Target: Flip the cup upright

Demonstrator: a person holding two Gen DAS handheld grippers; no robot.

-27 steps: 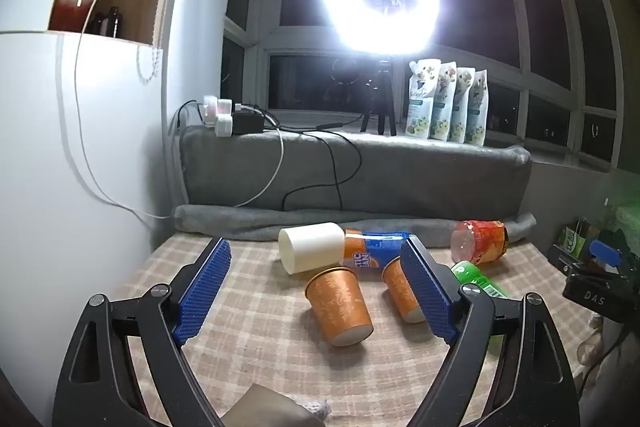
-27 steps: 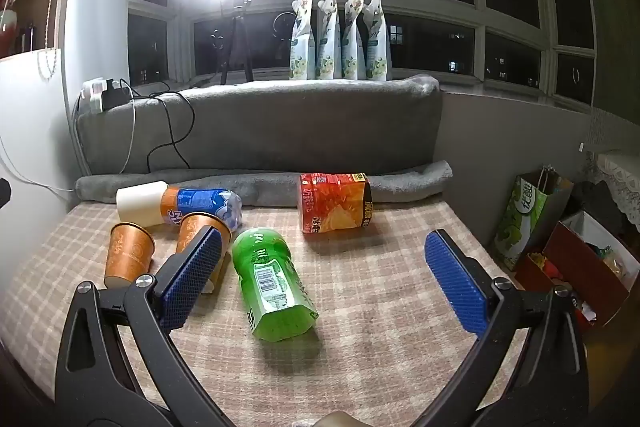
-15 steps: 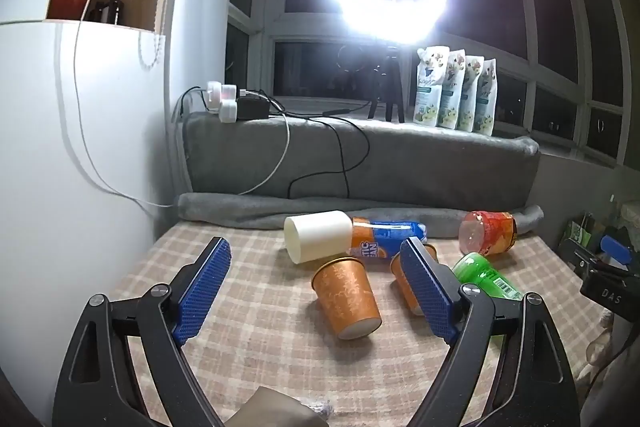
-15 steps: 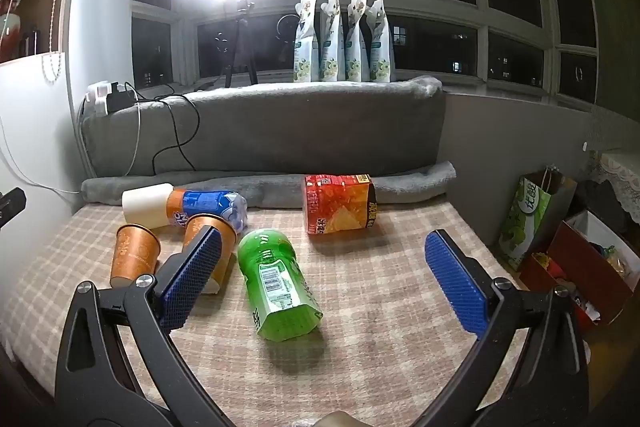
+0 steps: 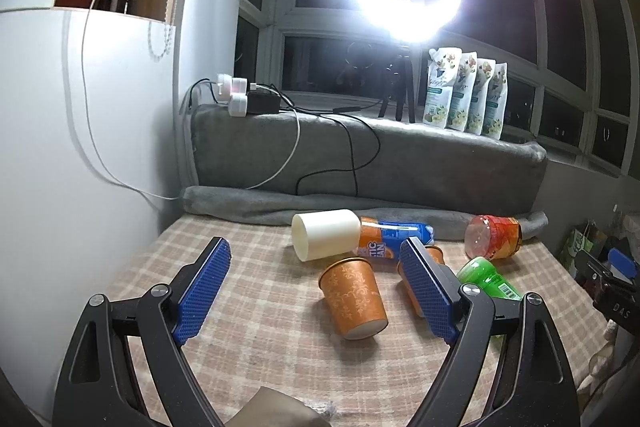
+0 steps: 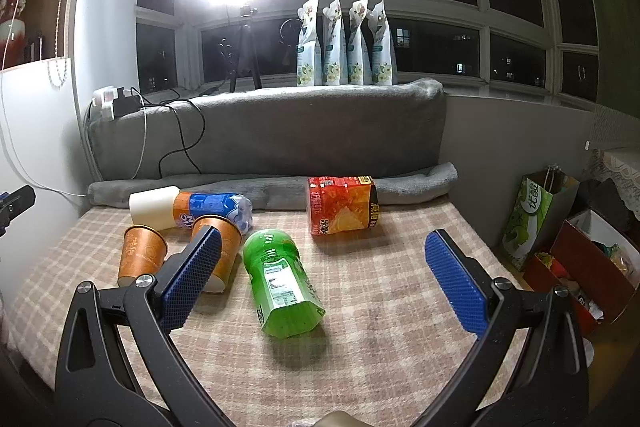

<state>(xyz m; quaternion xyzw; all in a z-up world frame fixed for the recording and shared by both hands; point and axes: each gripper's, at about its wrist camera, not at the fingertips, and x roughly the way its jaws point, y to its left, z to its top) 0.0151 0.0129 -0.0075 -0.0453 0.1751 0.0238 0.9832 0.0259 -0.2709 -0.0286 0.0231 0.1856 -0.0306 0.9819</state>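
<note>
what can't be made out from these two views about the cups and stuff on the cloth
- Second orange paper cup: left wrist view, mostly behind the left gripper finger; right wrist view, partly behind the right gripper finger.
- Green bottle: left view, lower part behind the same finger.
- Blue-orange bottle: label cut off by the white cup.

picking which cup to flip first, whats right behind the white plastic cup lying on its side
Directly behind the white plastic cup lies an orange-and-blue drink bottle, its near end apparently tucked into the cup, hidden there. Beyond both runs a rolled grey blanket.
</note>
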